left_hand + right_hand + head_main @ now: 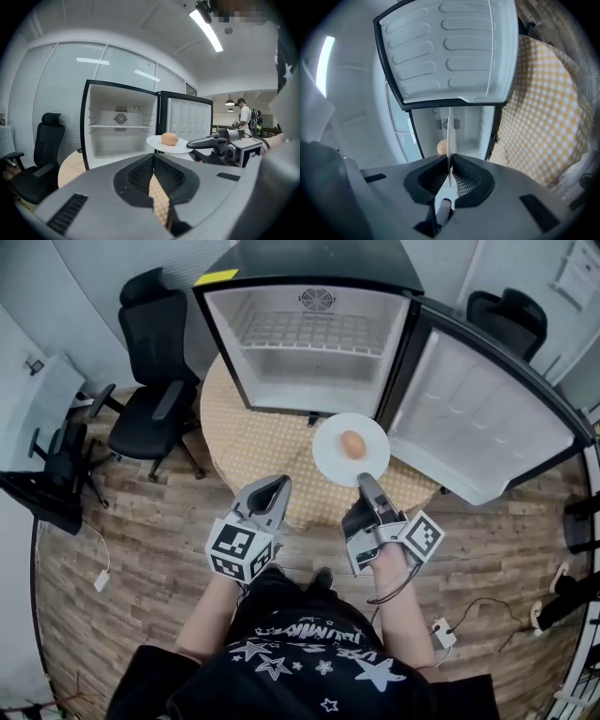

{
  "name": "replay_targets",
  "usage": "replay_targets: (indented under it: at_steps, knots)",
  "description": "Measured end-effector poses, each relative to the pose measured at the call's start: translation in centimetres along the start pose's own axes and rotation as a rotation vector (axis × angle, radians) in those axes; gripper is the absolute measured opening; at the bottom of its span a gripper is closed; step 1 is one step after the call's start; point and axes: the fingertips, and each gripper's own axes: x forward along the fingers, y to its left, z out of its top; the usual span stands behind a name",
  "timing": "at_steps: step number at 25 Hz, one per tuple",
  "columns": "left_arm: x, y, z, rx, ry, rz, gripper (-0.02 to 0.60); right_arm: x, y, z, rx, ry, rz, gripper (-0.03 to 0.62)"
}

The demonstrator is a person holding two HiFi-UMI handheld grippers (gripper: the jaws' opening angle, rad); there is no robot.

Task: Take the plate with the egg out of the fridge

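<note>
A white plate (351, 450) carrying a brown egg (352, 442) hangs over the round table, just in front of the open, empty fridge (309, 334). My right gripper (365, 481) is shut on the plate's near rim. In the right gripper view the plate (449, 136) shows edge-on between the jaws, with the egg (442, 146) to its left. My left gripper (279, 483) is shut and holds nothing, to the left of the plate. The left gripper view shows its tips (153, 157) together, with the plate (168, 144), the egg (169, 138) and the right gripper (211, 140) beyond.
The fridge door (487, 418) swings wide open to the right. A yellow checked cloth (253, 442) covers the table. Black office chairs (155, 381) stand at the left and another (511, 320) at the back right. A person (244, 119) stands far off. Cables (441, 629) lie on the wood floor.
</note>
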Motion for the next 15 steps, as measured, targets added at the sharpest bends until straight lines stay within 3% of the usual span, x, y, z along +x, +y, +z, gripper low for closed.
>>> replay_targets:
  at_steps: [15]
  knots:
    - [-3.5, 1.7, -0.8, -0.017, -0.015, -0.069, 0.009, -1.0, 0.7, -4.5, -0.028, -0.065, -0.025, 0.048]
